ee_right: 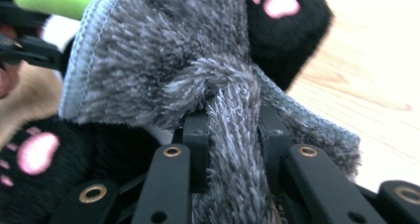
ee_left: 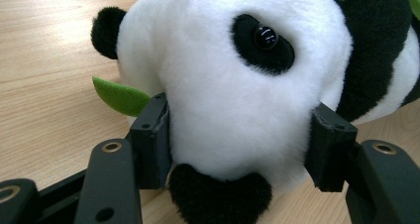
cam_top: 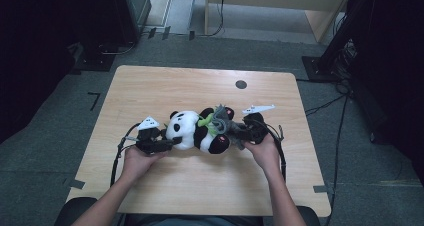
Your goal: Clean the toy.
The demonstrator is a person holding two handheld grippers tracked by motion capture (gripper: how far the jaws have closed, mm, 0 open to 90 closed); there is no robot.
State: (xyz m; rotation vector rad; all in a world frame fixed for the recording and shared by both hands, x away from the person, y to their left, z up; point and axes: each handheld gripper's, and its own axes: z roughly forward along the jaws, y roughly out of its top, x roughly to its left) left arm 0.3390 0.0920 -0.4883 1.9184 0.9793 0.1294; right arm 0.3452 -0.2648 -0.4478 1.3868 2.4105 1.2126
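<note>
A black-and-white plush panda [cam_top: 192, 131] lies on its side in the middle of the wooden table [cam_top: 200, 86]. A piece of fuzzy grey cloth [cam_top: 220, 118] lies over its lower body, beside a green felt leaf [cam_top: 204, 120]. My left gripper [cam_top: 167, 143] comes in from the left and is shut on the panda's white head [ee_left: 233, 85], its pads [ee_left: 156, 135] pressing into the fur on both sides. My right gripper [cam_top: 237, 131] is at the panda's feet. It is shut on a bunched strand of the grey cloth [ee_right: 163, 60], between two black paws with pink pads [ee_right: 282, 6].
A small dark round disc [cam_top: 241, 84] sits near the table's far edge. Bare wood lies in front of the panda, toward the person. Cables [cam_top: 325, 106] run over the grey floor to the right, near a black stand base [cam_top: 320, 66].
</note>
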